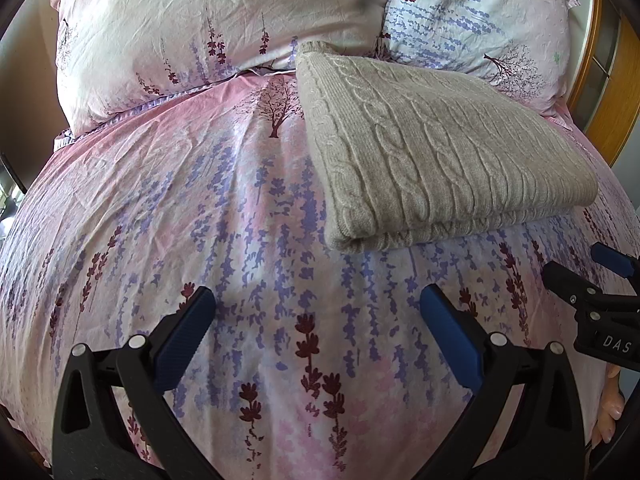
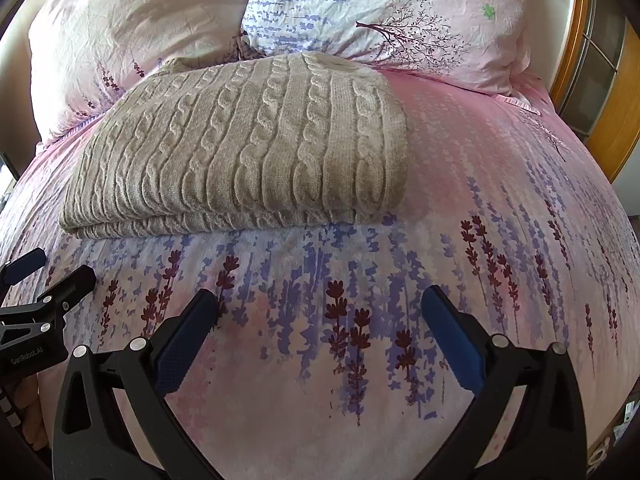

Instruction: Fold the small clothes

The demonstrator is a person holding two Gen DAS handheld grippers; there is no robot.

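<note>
Apparently finished: cable-knit sweater (image 2: 240, 144) folded square on floral bedspread (image 2: 460, 240) at frame centre, left hand-held gripper (image 1: 318, 308) and right hand-held gripper (image 2: 320, 308) both spread wide, empty.

"DAS" – right hand-held gripper (image 1: 608, 300); "GenRobot.AI" – left hand-held gripper (image 2: 36, 312).

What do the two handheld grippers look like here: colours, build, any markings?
Both match: the left gripper and right gripper have black plastic frames with triangular cut-outs, silver round pivot pins, and blue textured finger pads. Seen from the other camera, the right one bears white letters "DAS", the left one "GenRobot.AI". No cables visible. A bare fingertip shows by the right handle; no sleeves.
</note>
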